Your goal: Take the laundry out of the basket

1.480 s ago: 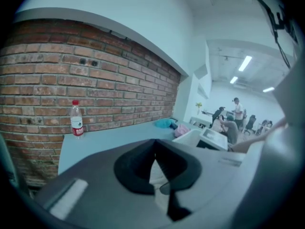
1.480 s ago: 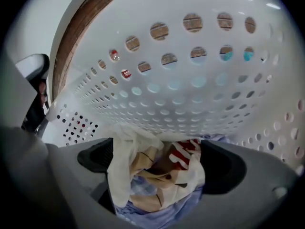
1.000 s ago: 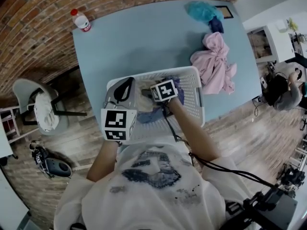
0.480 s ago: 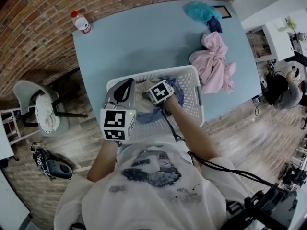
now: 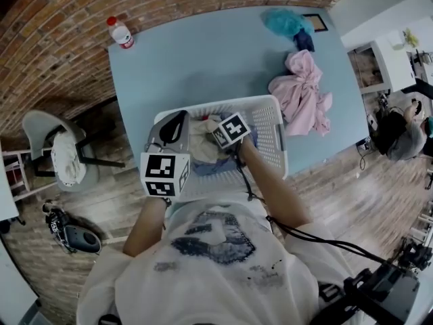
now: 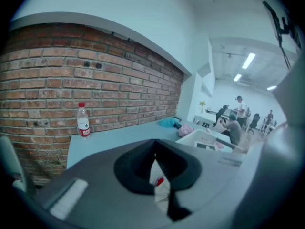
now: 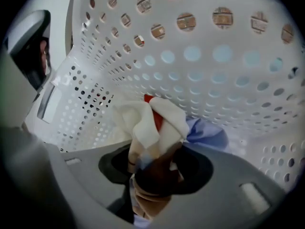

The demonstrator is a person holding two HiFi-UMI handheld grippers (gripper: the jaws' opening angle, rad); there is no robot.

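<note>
A person leans over a white laundry basket (image 5: 269,128) standing at the near edge of a blue table (image 5: 189,66), a gripper in each hand. The right forearm (image 5: 272,185) reaches forward and dips steeply into the basket, where the right gripper (image 7: 154,162) has just been closing its jaws and now pinches a bunched cream cloth (image 7: 157,120) with a red patch. A pale blue garment (image 7: 208,133) lies just behind it against the perforated wall. The left gripper (image 6: 154,151) hovers over the basket's left rim, tilted slightly downward toward the brick wall, its jaws pressed together. On the table beyond the basket, a pink garment (image 5: 302,90) and a teal cloth (image 5: 284,20) lie in crumpled heaps. A plastic bottle (image 5: 122,32) stands upright at the far left corner.
</note>
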